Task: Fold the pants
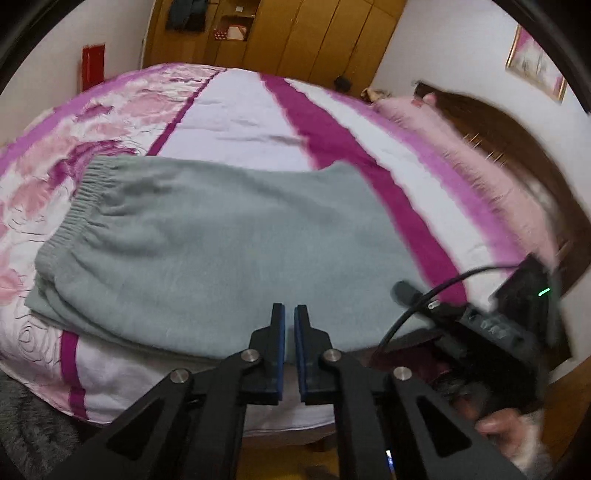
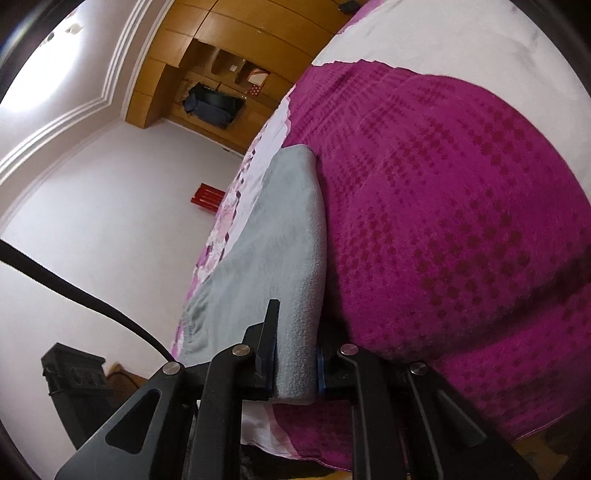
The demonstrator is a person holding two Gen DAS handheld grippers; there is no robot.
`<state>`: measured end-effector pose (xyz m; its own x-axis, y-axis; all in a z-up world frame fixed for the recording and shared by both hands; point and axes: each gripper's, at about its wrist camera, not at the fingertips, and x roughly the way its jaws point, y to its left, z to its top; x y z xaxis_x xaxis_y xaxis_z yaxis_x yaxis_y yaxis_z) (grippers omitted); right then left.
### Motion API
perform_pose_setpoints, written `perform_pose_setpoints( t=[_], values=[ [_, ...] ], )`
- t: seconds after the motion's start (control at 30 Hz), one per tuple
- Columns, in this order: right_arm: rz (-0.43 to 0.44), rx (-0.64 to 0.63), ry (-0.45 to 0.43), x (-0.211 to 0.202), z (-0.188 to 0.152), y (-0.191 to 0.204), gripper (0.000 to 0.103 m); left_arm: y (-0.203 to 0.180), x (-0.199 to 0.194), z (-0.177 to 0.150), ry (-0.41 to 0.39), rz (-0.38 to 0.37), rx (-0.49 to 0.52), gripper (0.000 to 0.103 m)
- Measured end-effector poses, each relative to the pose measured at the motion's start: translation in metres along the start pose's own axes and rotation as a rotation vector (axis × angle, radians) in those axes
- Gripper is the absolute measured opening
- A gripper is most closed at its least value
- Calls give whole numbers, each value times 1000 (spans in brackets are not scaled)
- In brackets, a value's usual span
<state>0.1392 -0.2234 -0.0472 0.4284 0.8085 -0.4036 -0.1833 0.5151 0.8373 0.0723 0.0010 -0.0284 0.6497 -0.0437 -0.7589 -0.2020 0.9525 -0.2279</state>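
The grey pants (image 1: 221,251) lie folded on the bed, elastic waistband at the left. My left gripper (image 1: 290,314) hovers over the pants' near edge, its jaws almost together with a thin gap and nothing between them. The right gripper's body (image 1: 517,317) shows at the lower right of the left wrist view. In the right wrist view, my right gripper (image 2: 293,354) straddles the thick folded edge of the pants (image 2: 280,258), one finger on each side, closed on the fabric.
The bed cover (image 1: 236,118) is white with magenta stripes and pink flowers. A pink pillow (image 1: 443,136) and brown headboard lie at the right. Wooden wardrobes (image 1: 295,33) stand behind. The bed's front edge is just under my left gripper.
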Motion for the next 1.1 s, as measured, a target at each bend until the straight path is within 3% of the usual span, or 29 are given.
perform_pose_setpoints(
  t=[0.07,0.13,0.23,0.4,0.5,0.57,0.67,0.73,0.83,0.97,1.1],
  values=[
    [-46,-53,4,-2,-1,8,11,10,13,-9,30,1,-77,4],
    [-109,-122,2,-3,0,21,9,6,13,-7,30,16,-47,5],
    [-305,-374,-14,1,-4,72,7,4,14,-10,22,29,-36,5],
    [-354,-730,-127,1,-30,167,7,16,12,-11,11,-33,-90,4],
    [-394,-954,-184,10,-61,211,7,44,-23,-3,-80,-177,-221,4],
    [-425,-1053,-175,21,-79,227,7,79,-65,10,-211,-218,-295,6],
    [-477,-1156,-156,39,-96,235,7,117,-102,31,-268,-174,-287,21],
    [-515,-1232,-145,55,-109,244,7,138,-118,40,-286,-79,-222,22],
    [-542,-1354,-107,81,-132,254,7,166,-118,38,-277,2,-195,22],
    [-530,-1482,-38,112,-163,258,7,202,-100,20,-202,-9,-322,22],
    [-515,-1535,14,131,-184,255,7,212,-100,14,-191,-7,-345,22]
  ],
)
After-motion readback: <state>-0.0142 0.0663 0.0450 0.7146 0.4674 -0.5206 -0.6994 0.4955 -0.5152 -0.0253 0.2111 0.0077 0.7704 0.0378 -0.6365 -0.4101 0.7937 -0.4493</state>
